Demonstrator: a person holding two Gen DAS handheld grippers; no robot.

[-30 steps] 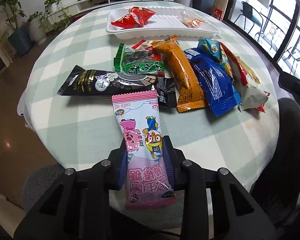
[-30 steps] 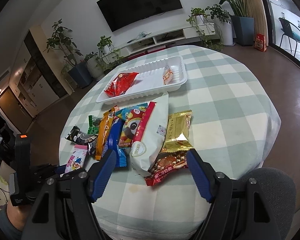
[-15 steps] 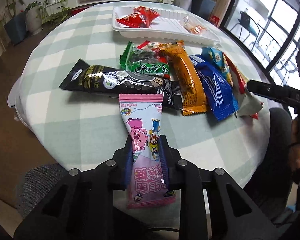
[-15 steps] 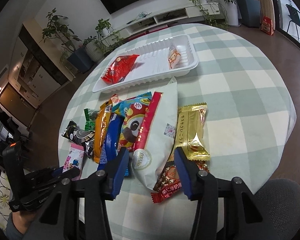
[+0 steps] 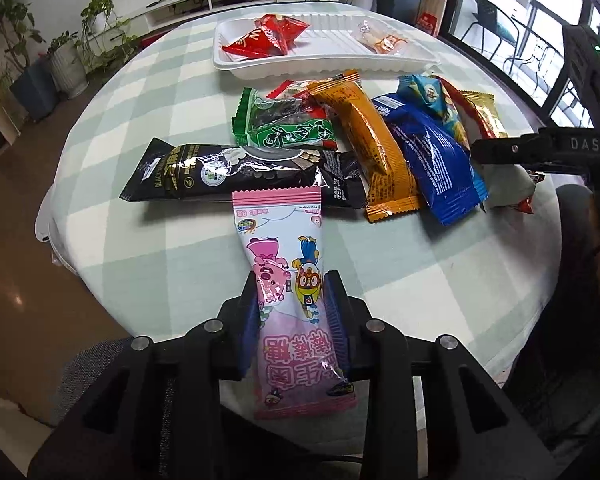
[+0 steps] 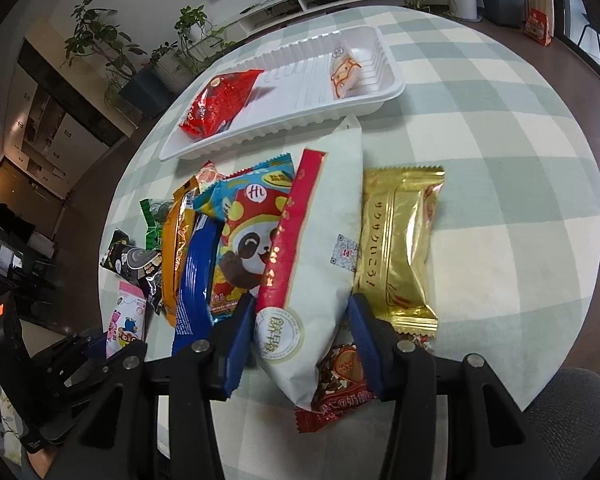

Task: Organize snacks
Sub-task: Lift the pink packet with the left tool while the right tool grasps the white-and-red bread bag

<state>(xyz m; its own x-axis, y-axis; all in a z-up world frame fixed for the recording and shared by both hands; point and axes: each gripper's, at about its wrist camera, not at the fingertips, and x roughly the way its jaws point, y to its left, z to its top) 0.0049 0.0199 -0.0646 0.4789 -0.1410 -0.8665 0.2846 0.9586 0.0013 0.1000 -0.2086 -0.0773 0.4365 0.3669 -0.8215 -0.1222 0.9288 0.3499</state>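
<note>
Between the blue pads of the right gripper [image 6: 302, 334] lies the near end of the white packet [image 6: 320, 248], its long axis running straight away from the jaws toward the white tray [image 6: 384, 98] — so a lift and a push forward along that axis looks like the natural carry. The pads flank the packet's rounded end closely, but from this angle I cannot be sure they are pressing it rather than just bracketing it. It rests partly on a red wrapper [image 6: 336, 396], beside the gold packet [image 6: 400, 240].

The left gripper [image 5: 294, 314] pinches the pink candy packet [image 5: 288, 280] across its middle, though its jaws are easing open — this packet also points lengthwise toward the tray, but from farther back, behind the black packet [image 5: 236, 172].
</note>
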